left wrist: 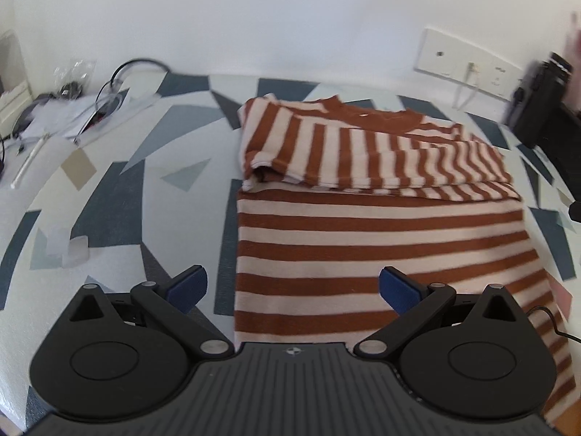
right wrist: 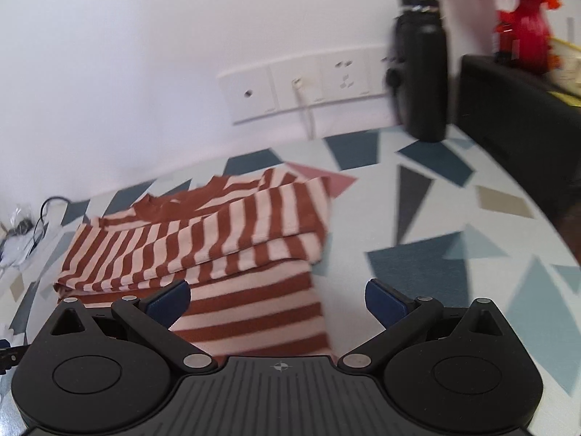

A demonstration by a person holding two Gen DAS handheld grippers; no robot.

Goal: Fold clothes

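Both sets of blue-padded fingers stand wide apart and hold nothing: the left gripper (left wrist: 292, 287) hangs over the near half of the striped shirt (left wrist: 363, 239), the right gripper (right wrist: 277, 301) over that shirt's right edge. The shirt lies on the patterned bench (left wrist: 109, 196), sleeves already folded across its collar end. A careless pinch could catch only the top layer and drag the stacked sleeves askew; beyond the shirt's far right corner, the black bottle (right wrist: 421, 69) could be knocked over by a wide swing. No brand or legible writing shows; the wall sockets (right wrist: 308, 87) behind the shirt are unmarked.
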